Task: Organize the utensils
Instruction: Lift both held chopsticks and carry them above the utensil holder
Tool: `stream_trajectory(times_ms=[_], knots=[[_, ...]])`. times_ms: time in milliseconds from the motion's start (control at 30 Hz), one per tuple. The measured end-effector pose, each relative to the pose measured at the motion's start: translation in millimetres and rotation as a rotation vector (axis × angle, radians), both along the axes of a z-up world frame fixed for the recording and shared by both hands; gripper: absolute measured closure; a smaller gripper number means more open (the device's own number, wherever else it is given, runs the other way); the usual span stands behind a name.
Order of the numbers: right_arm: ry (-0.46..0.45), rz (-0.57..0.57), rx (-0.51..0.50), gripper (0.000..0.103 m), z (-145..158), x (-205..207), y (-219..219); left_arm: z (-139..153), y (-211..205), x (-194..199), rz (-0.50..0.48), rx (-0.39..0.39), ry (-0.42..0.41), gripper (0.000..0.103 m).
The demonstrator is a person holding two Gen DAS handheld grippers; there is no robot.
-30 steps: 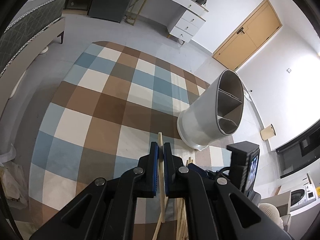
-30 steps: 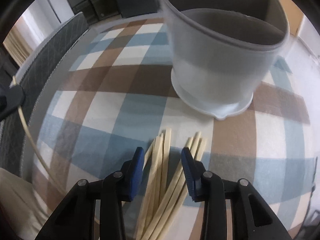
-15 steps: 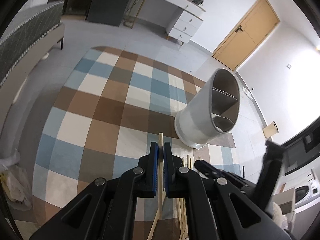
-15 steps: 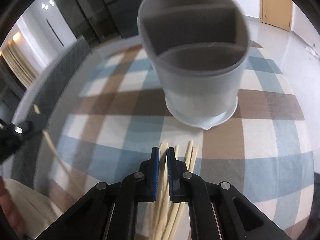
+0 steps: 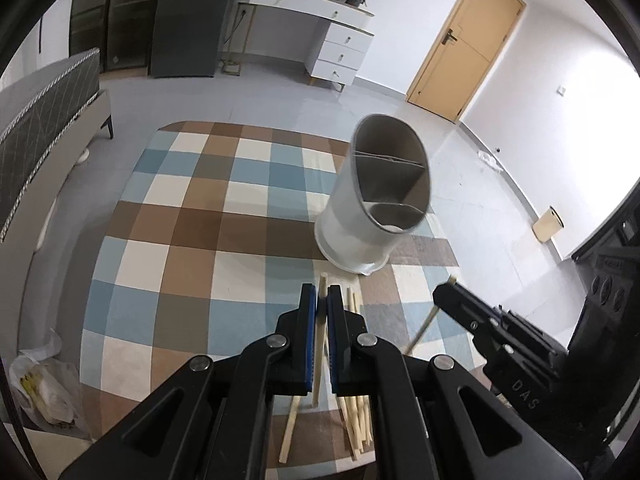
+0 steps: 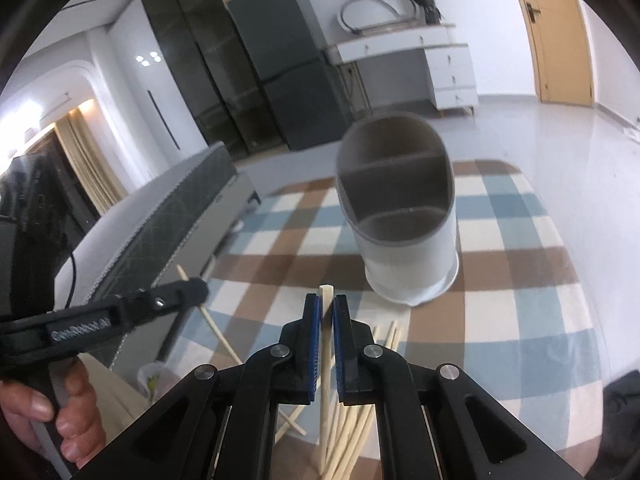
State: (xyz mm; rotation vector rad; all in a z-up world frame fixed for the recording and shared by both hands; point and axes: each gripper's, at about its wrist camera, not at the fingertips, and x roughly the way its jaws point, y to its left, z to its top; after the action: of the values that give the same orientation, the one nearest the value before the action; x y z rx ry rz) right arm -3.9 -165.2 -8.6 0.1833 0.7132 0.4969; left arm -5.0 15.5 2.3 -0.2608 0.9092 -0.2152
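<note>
With both held above the checked cloth, left gripper is clamped on one chopstick, right gripper on another chopstick. Remaining chopsticks lie loose just in front of the grey divided holder.
</note>
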Motion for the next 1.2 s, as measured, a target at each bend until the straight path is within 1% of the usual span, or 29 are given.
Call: stream_trajectory(times_ms=[133, 367, 433, 567, 667, 733, 867, 1000, 1100, 1200], knots=[[-0.048, -0.005, 0.014, 0.097, 9, -9, -7, 7, -11, -5, -0.013, 0.035, -0.009, 0.102], [-0.088, -0.028, 0.041, 0.097, 19, -16, -20, 21, -18, -8, -0.008, 0.046, -0.01, 0.102], [-0.108, -0.032, 0.043, 0.097, 23, -16, -23, 25, -21, -8, -0.02, 0.047, -0.017, 0.102], [-0.132, -0.037, 0.061, 0.097, 32, -15, -30, 35, -31, -4, -0.044, 0.072, -0.031, 0.102], [-0.163, -0.045, 0.067, 0.097, 43, -13, -35, 46, -33, 3, -0.052, 0.069, -0.047, 0.102], [-0.185, -0.037, 0.069, 0.097, 53, -7, -37, 56, -33, 10, -0.054, 0.06, -0.058, 0.102], [-0.24, -0.012, 0.03, 0.097, 73, 6, -40, 77, -36, 26, -0.062, 0.047, -0.089, 0.102], [-0.283, 0.0, 0.022, 0.097, 102, 30, -48, 99, -38, 48, -0.08, 0.047, -0.129, 0.102], [-0.307, 0.002, 0.032, 0.097, 121, 50, -53, 118, -36, 69, -0.087, 0.013, -0.147, 0.102], [-0.351, 0.005, 0.024, 0.097, 141, 70, -52, 133, -38, 88, -0.092, 0.022, -0.182, 0.102]])
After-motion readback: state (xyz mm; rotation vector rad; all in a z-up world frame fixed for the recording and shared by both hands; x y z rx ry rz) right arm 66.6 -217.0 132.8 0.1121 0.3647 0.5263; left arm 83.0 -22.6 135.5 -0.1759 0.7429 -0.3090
